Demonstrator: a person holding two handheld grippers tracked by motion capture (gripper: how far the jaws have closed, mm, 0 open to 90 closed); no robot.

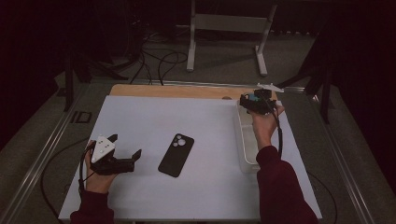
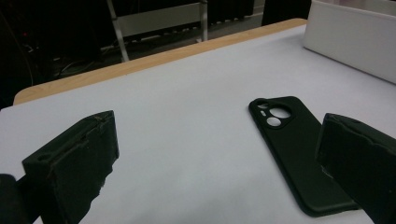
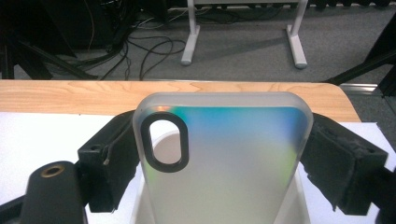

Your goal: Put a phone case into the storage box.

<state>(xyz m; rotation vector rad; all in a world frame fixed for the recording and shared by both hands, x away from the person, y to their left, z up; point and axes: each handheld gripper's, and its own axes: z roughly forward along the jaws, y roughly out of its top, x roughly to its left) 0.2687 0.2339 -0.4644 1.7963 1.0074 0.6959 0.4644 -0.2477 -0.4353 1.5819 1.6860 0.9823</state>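
White mat (image 1: pixel 140 121): my right gripper (image 3: pixel 224 154) clamps the light, flexible translucent case (image 3: pixel 229 154) by its edges; left gripper (image 2: pixel 215 163) gapes empty.

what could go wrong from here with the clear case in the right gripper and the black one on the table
1. The right gripper pinches the translucent phone case by its side edges above the white bin; a soft shell might flex and slip out, possibly missing the bin.
2. The black phone case lies flat on the white mat, so the open left gripper may struggle to get a jaw under it and could push it away.
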